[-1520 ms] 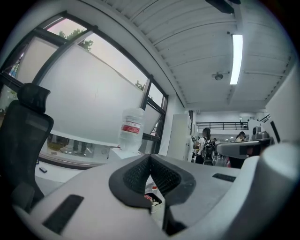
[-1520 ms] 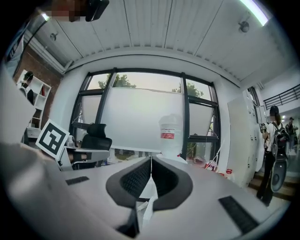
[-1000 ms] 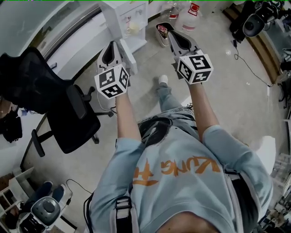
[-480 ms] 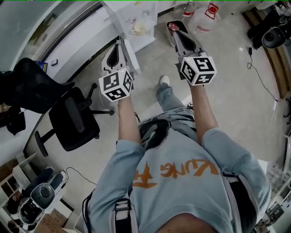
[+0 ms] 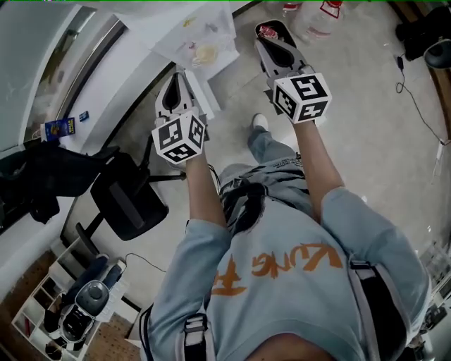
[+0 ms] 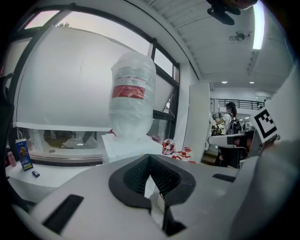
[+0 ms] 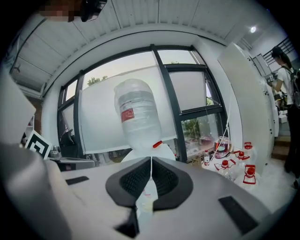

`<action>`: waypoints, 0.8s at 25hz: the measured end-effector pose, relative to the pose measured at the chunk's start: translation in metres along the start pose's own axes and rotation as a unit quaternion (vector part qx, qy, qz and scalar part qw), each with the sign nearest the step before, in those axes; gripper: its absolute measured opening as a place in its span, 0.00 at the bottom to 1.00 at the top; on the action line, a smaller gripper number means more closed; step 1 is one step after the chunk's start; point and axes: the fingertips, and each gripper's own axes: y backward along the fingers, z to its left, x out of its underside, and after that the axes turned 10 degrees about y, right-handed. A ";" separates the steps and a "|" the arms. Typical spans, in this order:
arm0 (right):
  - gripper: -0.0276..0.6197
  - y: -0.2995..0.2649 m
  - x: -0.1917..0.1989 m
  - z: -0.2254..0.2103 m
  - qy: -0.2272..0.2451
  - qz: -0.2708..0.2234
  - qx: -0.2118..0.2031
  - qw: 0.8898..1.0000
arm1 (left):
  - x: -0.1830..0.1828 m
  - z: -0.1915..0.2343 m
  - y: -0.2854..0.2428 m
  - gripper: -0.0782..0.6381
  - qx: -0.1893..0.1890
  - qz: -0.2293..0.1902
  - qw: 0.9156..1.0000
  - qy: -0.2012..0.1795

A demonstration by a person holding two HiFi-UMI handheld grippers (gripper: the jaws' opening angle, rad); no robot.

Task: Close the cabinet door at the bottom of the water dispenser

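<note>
Facing water dispenser at 12 o'clock | step, we judge: approach | cabinet door open at its foot, just beside left tool | left tool and right tool clenched, empty | next: we lower one tool and push the door flush.

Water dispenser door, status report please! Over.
Left gripper and right gripper shut, empty. Water dispenser ahead, its bottom door looks open, untouched. Office chair at left, bottles on floor at right.
</note>
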 end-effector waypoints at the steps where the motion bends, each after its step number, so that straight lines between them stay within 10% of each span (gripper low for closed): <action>1: 0.09 -0.008 0.002 -0.003 -0.001 0.002 -0.007 1.000 | 0.000 -0.001 -0.006 0.14 -0.003 0.001 1.000 0.004; 20: 0.09 -0.096 0.152 0.051 0.032 0.099 -0.108 0.989 | 0.130 0.086 -0.028 0.14 -0.084 0.080 0.991 0.063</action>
